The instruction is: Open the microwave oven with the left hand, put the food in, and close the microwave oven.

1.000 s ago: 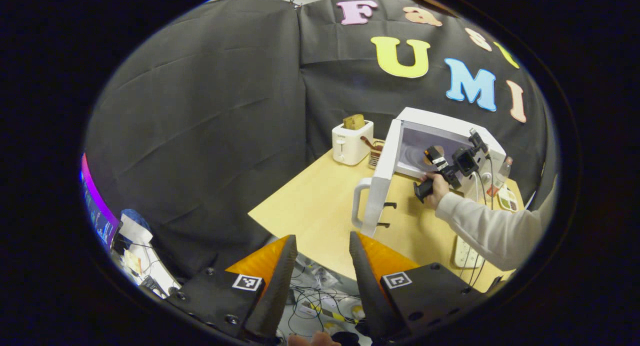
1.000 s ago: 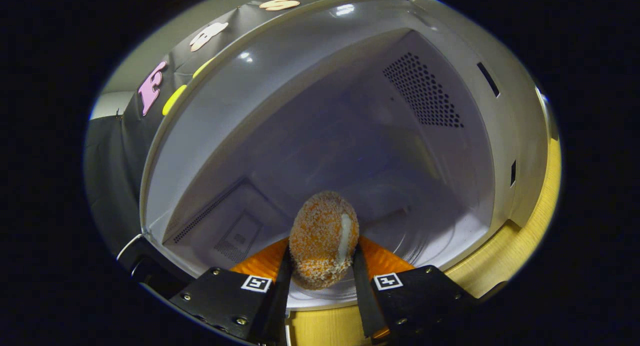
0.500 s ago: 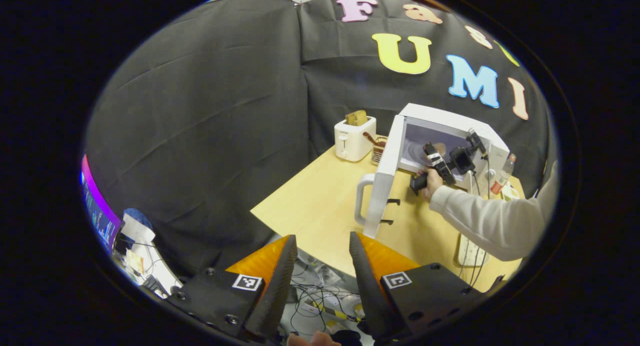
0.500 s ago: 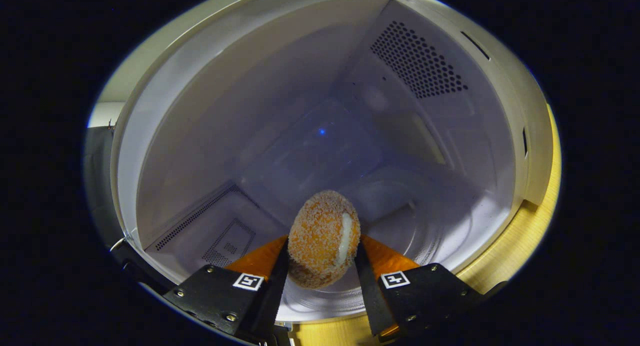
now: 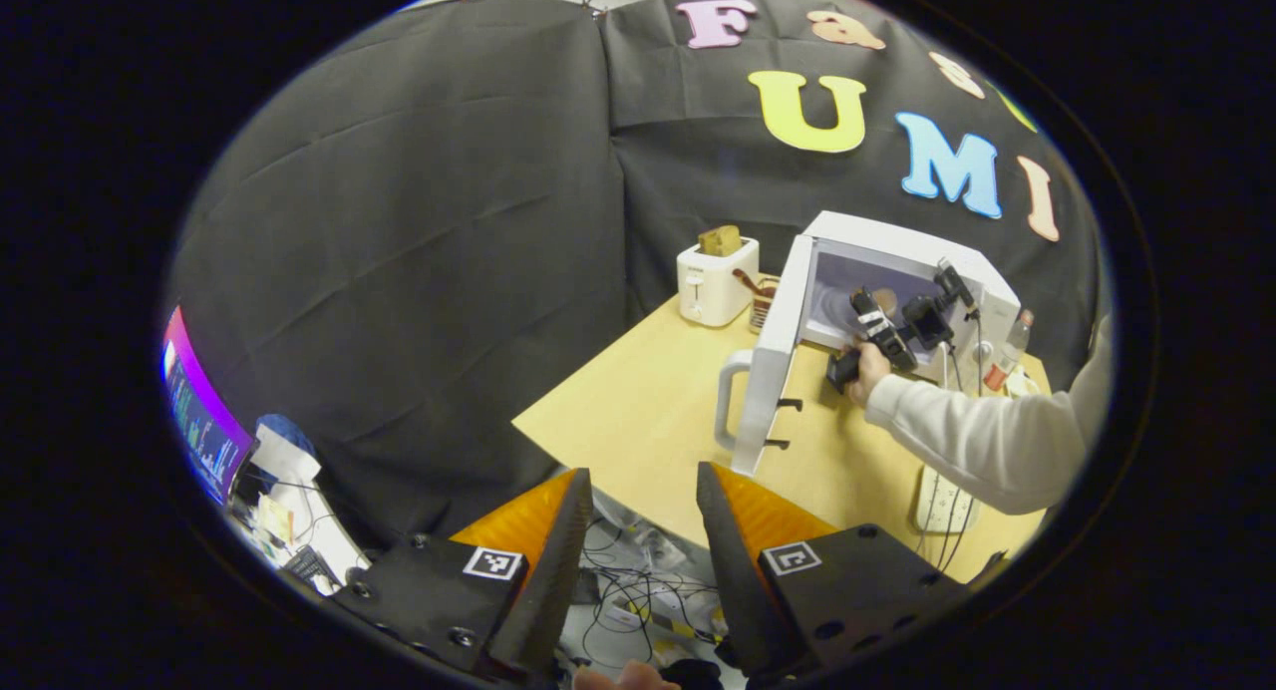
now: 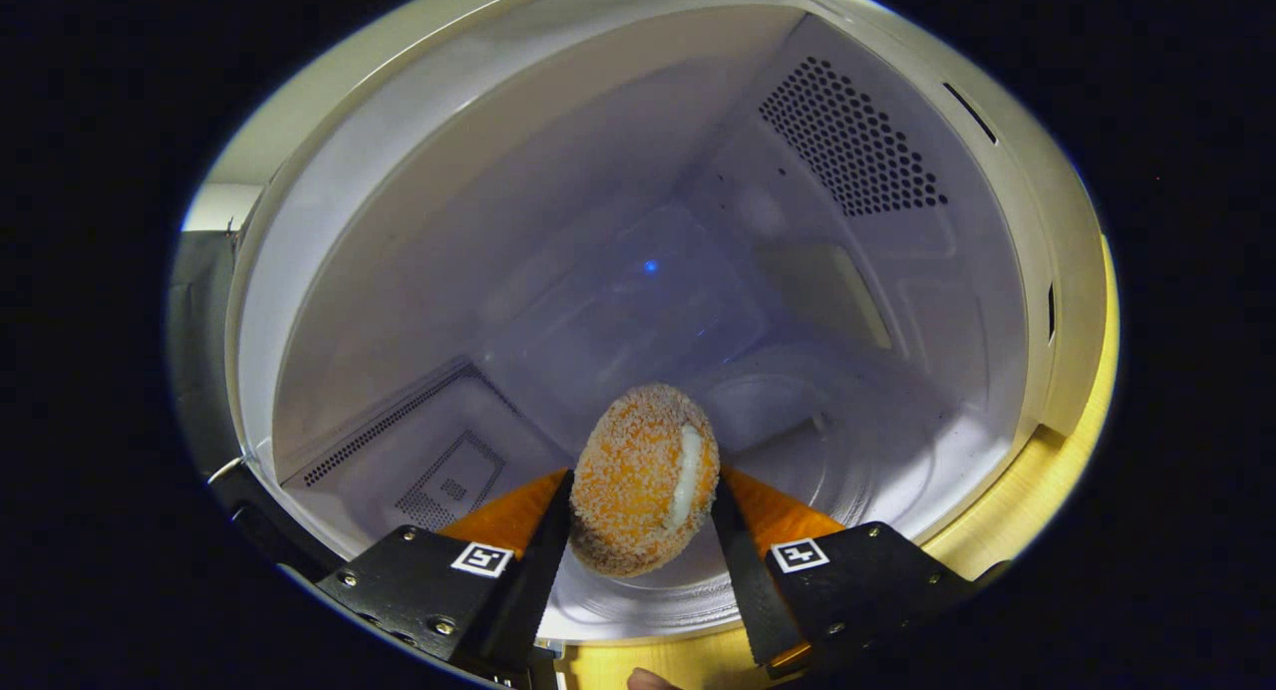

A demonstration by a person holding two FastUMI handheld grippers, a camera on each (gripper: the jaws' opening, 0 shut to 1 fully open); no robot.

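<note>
My left gripper [image 5: 638, 550] hangs near me, off the table's [image 5: 638, 411] near edge, fingers parted on nothing; I judge it waits clear until the door needs shutting. Farther off, the microwave [image 5: 897, 246] stands on the table with its door [image 5: 770, 366] swung wide. My right gripper [image 6: 638, 550] reaches into the cavity, pinching the crumbed food ball [image 6: 643, 481] from both sides above the glass turntable [image 6: 857, 471], ready to set it down.
</note>
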